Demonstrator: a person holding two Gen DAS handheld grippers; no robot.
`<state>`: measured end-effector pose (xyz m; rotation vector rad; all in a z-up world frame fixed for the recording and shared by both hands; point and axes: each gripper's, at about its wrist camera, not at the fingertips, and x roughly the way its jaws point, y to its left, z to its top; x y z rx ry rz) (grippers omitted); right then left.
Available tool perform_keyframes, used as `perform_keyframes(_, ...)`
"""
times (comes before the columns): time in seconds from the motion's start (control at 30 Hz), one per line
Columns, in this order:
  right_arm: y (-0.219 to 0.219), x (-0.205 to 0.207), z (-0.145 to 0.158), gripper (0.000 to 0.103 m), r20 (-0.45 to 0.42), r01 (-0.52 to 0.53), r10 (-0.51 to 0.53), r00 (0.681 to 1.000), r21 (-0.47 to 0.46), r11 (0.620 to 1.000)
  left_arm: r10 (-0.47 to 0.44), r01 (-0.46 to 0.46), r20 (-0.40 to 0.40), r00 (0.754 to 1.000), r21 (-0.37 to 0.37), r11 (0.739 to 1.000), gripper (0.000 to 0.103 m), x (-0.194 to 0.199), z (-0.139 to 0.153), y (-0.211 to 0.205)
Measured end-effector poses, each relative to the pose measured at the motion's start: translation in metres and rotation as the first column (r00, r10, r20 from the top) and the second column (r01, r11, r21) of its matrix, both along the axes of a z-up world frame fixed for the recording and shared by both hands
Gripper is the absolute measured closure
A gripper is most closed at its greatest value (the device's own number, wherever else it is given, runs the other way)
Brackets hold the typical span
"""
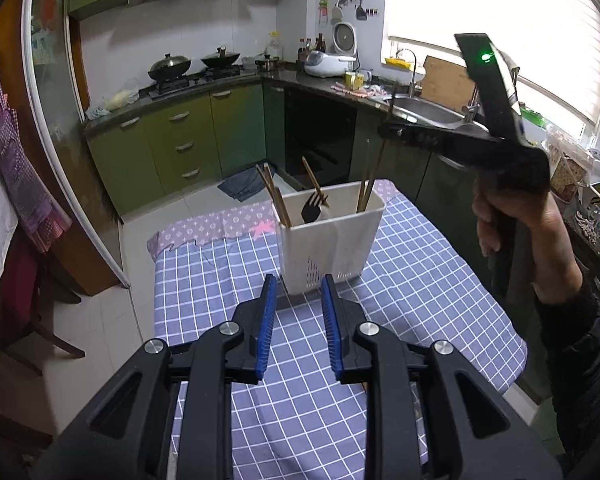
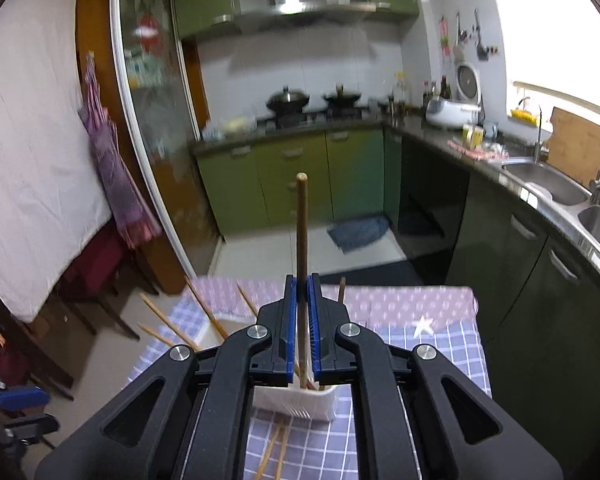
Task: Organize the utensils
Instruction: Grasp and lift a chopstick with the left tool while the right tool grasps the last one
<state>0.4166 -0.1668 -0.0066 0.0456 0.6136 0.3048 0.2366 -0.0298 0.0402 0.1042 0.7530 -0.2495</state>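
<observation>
A white utensil holder (image 1: 330, 236) stands on the blue checked tablecloth (image 1: 220, 272). It holds brown chopsticks (image 1: 275, 196) at the left, a black fork (image 1: 314, 208) in the middle and chopsticks (image 1: 368, 184) at the right. My left gripper (image 1: 298, 284) is open and empty, just in front of the holder. My right gripper (image 2: 301, 280) is shut on a brown chopstick (image 2: 302, 220), held upright above the holder (image 2: 296, 402). In the left wrist view the right gripper's body (image 1: 496, 136) is above the holder, its fingertips hidden. Loose chopsticks (image 2: 276, 452) lie on the cloth.
The table's edges drop to a tiled floor (image 1: 112, 320) on the left and far side. Dark counter cabinets and a sink (image 2: 556, 192) run along the right. A chair (image 2: 100, 276) stands at the left. A stove with pans (image 1: 188, 68) is at the back.
</observation>
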Motion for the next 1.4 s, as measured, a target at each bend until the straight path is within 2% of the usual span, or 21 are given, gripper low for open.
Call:
perform_keyframes(0.13,-0.002,-0.008,-0.002,0.09,0.004,-0.007,0.007,1.0,-0.02,1.0,-0.014,0.014,-0.043,0.999,0.0,1.0,0.081,0.003,-0.011,-0.008)
perform_keyframes(0.23,-0.01,-0.036,0.004,0.089,0.024,-0.02,0.021,1.0,-0.018,1.0,-0.019,0.02,-0.065,0.998,0.011,1.0,0.08,0.005,-0.022,-0.015)
perform_keyframes(0.3,-0.018,-0.058,0.001,0.083,0.012,-0.038,0.038,0.999,-0.016,0.999,-0.023,0.025,-0.098,0.995,0.017,1.0,0.08,0.01,-0.034,-0.023)
perform_keyframes(0.4,-0.028,-0.093,-0.027,0.081,-0.046,-0.064,0.062,0.997,-0.047,0.997,-0.022,0.026,-0.155,0.988,0.024,0.999,0.08,0.02,-0.058,-0.032)
perform_keyframes(0.5,-0.035,-0.114,-0.067,0.081,-0.119,-0.073,0.061,0.991,-0.097,0.993,-0.02,0.026,-0.262,0.965,0.022,0.999,0.08,0.037,-0.095,-0.048)
perform_keyframes(0.63,-0.058,-0.12,-0.131,0.081,-0.246,-0.058,0.025,0.969,-0.13,0.99,0.001,0.009,-0.335,0.942,0.03,0.999,0.08,0.06,-0.132,-0.065)
perform_keyframes(0.77,-0.083,-0.117,-0.168,0.081,-0.321,-0.028,-0.013,0.947,-0.124,0.992,0.037,-0.022,-0.41,0.911,0.04,0.999,0.08,0.083,-0.166,-0.078)
perform_keyframes(0.9,-0.098,-0.115,-0.181,0.081,-0.343,-0.012,-0.026,0.939,-0.108,0.994,0.075,-0.052,-0.47,0.879,0.062,0.997,0.08,0.101,-0.194,-0.086)
perform_keyframes(1.3,-0.094,-0.115,-0.184,0.081,-0.364,-0.03,-0.006,0.932,-0.092,0.995,0.109,-0.061,-0.498,0.86,0.11,0.992,0.08,0.121,-0.22,-0.11)
perform_keyframes(1.4,-0.093,-0.115,-0.185,0.081,-0.366,-0.035,0.0,0.93,-0.088,0.995,0.112,-0.061,-0.494,0.862,0.118,0.991,0.08,0.124,-0.221,-0.114)
